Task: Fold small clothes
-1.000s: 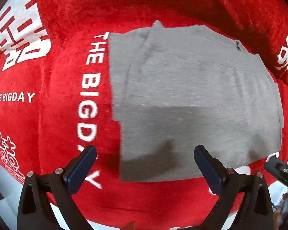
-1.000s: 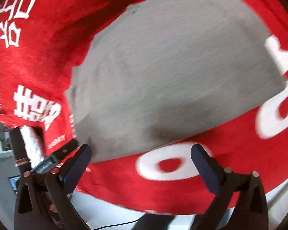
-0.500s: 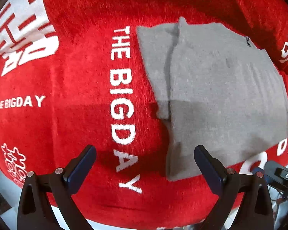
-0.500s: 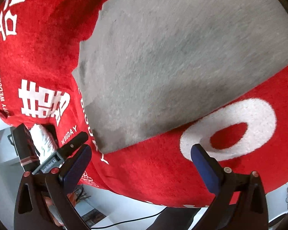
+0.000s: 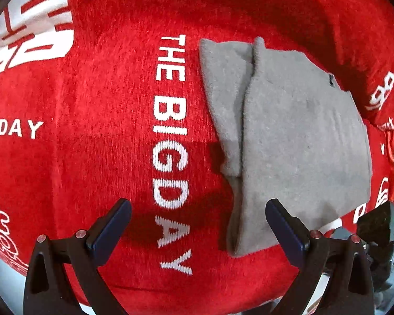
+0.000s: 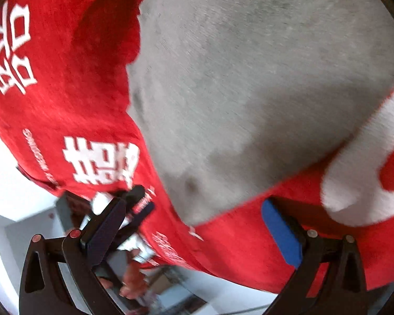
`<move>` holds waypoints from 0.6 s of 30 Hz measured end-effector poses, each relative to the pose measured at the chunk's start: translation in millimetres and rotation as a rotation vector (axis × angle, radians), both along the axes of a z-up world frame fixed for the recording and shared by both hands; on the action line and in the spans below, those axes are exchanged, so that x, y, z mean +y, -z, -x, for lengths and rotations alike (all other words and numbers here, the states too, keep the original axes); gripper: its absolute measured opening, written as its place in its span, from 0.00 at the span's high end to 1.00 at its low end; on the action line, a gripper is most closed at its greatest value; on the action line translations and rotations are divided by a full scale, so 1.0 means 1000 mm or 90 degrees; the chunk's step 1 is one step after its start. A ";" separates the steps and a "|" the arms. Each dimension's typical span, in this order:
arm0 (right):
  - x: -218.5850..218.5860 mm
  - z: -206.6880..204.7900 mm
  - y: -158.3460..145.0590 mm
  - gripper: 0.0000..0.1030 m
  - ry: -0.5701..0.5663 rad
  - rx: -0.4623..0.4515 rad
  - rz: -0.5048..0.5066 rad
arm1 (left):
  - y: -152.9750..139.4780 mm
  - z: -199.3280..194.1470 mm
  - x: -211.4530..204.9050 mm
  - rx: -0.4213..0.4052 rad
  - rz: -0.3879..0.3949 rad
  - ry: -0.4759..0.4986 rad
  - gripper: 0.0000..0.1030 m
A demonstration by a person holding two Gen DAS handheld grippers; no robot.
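Lying near the red cloth's point(image 5: 97, 131) front edge, the soft, light grey garment point(image 5: 296, 136) is likely draping limply, best pinched at a near corner while left gripper point(image 5: 197, 225) and right gripper point(image 6: 194, 223) are hovering wide apart, empty.

One grey folded garment point(image 5: 296, 141), one red printed cloth point(image 5: 92, 157) beneath it, two grippers, left gripper point(image 5: 197, 225) and right gripper point(image 6: 194, 225), two fingers each

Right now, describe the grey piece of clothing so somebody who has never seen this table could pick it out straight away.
A red plush cloth with white printing covers the whole surface. Find the big white words THE BIG DAY running down it; the grey garment lies flat just right of them. It is the only grey, unprinted thing there, with one side folded over into a raised ridge.
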State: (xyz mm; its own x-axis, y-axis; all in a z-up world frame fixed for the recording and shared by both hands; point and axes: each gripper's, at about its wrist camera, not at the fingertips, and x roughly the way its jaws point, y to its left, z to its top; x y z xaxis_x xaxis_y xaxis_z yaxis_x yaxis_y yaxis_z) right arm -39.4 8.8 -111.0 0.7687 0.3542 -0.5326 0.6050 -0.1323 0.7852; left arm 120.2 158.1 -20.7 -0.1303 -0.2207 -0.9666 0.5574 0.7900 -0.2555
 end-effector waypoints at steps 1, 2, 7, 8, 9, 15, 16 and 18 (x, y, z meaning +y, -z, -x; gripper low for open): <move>-0.001 -0.002 0.000 0.00 0.012 -0.006 -0.001 | -0.001 -0.002 -0.003 0.007 0.008 0.000 0.01; -0.003 -0.004 0.000 0.00 0.023 -0.011 -0.003 | 0.000 -0.005 -0.005 0.012 0.013 0.002 0.01; -0.007 -0.015 0.007 0.02 0.082 -0.020 -0.054 | 0.002 -0.014 -0.008 0.068 0.078 -0.019 0.01; -0.008 -0.017 0.008 0.09 0.088 -0.019 -0.064 | 0.003 -0.019 -0.009 0.076 0.087 -0.025 0.01; -0.008 -0.019 0.010 0.18 0.090 -0.020 -0.076 | 0.003 -0.024 -0.009 0.086 0.099 -0.035 0.01; -0.021 -0.024 0.007 0.91 0.049 -0.043 -0.090 | 0.019 -0.039 -0.012 0.175 0.160 -0.067 0.01; -0.025 -0.025 0.000 0.91 0.046 -0.058 -0.079 | 0.023 -0.040 -0.014 0.190 0.166 -0.073 0.01; -0.036 -0.028 -0.020 0.91 0.026 -0.089 -0.048 | 0.027 -0.039 -0.018 0.204 0.172 -0.082 0.01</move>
State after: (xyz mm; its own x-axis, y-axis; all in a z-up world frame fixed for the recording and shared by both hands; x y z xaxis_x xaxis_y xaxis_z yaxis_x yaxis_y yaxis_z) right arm -11.5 -26.8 -91.5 0.8480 0.3559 -0.3927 0.4837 -0.2170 0.8479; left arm 159.5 140.5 -48.2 -0.3691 -0.4940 -0.7872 0.3173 0.7292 -0.6063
